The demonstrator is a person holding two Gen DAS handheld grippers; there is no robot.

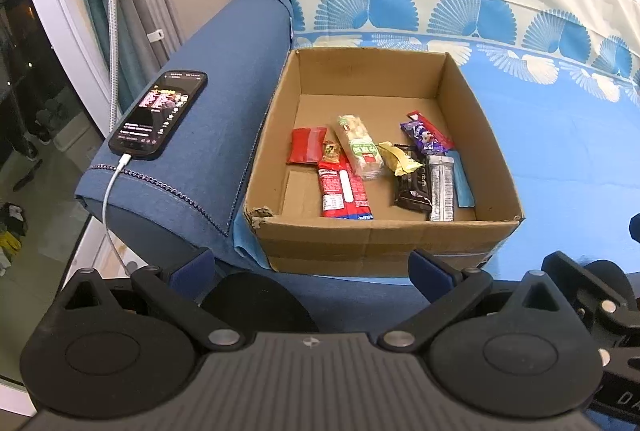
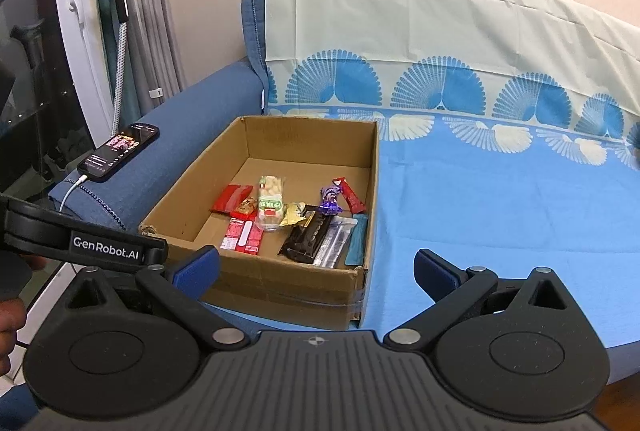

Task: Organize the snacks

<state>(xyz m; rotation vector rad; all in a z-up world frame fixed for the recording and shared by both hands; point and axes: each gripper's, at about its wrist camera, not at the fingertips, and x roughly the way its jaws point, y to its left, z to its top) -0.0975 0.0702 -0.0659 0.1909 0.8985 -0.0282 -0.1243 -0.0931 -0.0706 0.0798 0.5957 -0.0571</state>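
Right now an open cardboard box (image 1: pixel 384 231) sits on a blue sofa (image 1: pixel 224 71), pushed up against the armrest, with a light blue patterned sheet (image 2: pixel 500 199) spread under and beside it. All the snacks lie loose on the floor of the box, gathered toward its near half. On the armrest side there is a small red packet (image 1: pixel 306 145), and just in front of it a long red bar (image 1: pixel 346 193) pointing at the near wall. A clear pack with a green label (image 1: pixel 360 147) lies slantwise beside them, its lower end touching the red bar. A crumpled yellow wrapper (image 1: pixel 400 157) sits in the middle, partly over a dark brown bar (image 1: pixel 414 187). Next to that bar come a silver bar (image 1: pixel 442 189) and a thin blue stick (image 1: pixel 464 181) along the far side wall, all three lying side by side. Behind them a purple wrapper (image 1: pixel 424 135) overlaps a slim red stick (image 1: pixel 434 131). The left gripper (image 1: pixel 312 263) hangs in front of the box's near wall, its blue-padded fingers (image 1: pixel 430 269) spread wide and holding nothing. The right gripper (image 2: pixel 316 267) hovers at the near corner of the box, likewise wide open and empty, one pad over the box edge and the other over the sheet. A phone (image 1: pixel 160 113) with a lit screen rests on the armrest, a white cable (image 1: pixel 110 195) plugged into it and trailing down over the edge.
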